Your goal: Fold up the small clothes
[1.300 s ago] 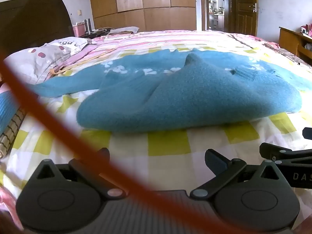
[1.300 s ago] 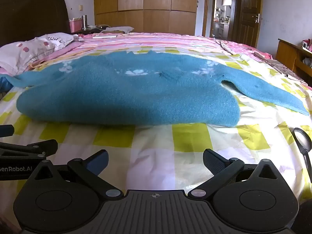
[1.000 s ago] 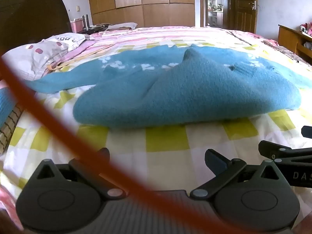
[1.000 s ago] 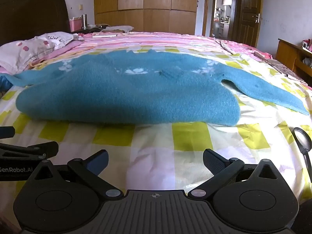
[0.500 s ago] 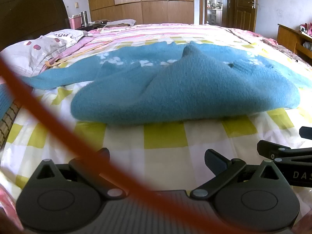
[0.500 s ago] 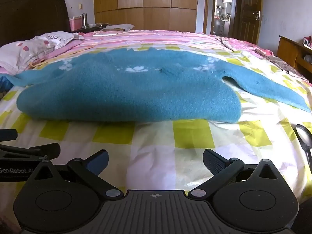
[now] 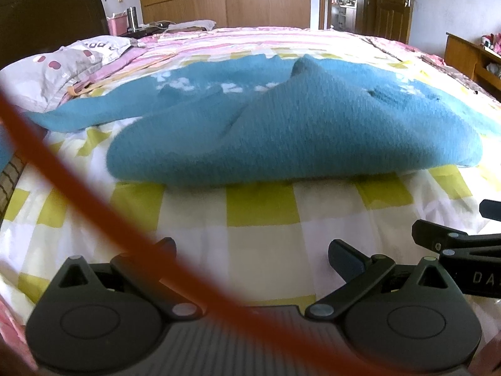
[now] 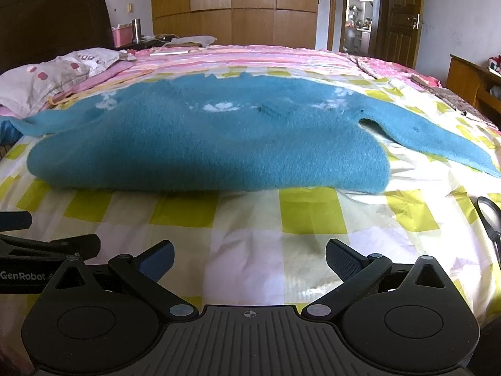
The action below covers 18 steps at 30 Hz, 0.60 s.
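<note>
Straight ahead in the left wrist view, the teal sweater (image 7: pixel 313 131) lies spread on the checked bedsheet (image 7: pixel 260 244), its near hem folded back into a ridge. The left gripper (image 7: pixel 250 255) hovers short of it, fingers spread wide and empty; an orange cable (image 7: pixel 103 219) crosses the lens. From the right wrist view, the sweater (image 8: pixel 213 144) lies flatter, one sleeve trailing right. The right gripper (image 8: pixel 249 257) is likewise spread and empty, beside a magnifying glass (image 8: pixel 490 216).

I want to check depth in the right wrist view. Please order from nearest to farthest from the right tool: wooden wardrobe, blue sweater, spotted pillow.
1. blue sweater, straight ahead on the bed.
2. spotted pillow, beyond it, far left.
3. wooden wardrobe, against the back wall.
</note>
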Tool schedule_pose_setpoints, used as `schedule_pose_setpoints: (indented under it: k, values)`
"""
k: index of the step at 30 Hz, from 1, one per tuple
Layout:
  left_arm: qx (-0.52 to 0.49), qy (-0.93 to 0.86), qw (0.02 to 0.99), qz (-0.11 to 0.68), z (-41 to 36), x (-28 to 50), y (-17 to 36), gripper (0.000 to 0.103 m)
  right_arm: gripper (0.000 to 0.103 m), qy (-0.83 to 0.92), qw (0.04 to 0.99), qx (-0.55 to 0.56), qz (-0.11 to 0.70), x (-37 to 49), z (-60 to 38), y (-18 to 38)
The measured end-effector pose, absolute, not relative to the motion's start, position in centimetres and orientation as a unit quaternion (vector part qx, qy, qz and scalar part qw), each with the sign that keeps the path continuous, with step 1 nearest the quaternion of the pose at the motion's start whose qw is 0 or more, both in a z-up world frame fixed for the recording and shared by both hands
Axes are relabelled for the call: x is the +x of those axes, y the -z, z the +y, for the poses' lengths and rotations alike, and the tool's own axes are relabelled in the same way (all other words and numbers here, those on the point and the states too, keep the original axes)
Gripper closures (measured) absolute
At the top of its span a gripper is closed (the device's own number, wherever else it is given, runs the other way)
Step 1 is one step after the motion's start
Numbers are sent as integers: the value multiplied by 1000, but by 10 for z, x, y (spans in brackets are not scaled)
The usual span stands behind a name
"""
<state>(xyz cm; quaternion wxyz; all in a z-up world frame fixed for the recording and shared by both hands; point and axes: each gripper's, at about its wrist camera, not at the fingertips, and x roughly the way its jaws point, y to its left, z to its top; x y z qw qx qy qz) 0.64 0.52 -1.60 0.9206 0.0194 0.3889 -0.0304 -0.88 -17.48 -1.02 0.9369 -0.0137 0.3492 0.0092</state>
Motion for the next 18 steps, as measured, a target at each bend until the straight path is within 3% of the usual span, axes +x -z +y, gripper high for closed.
schedule_pose_setpoints:
  k: [18]
  values:
    - [0,40,912,408,11,10,23,0,1,-13,932,-15,363,-6,-174,16]
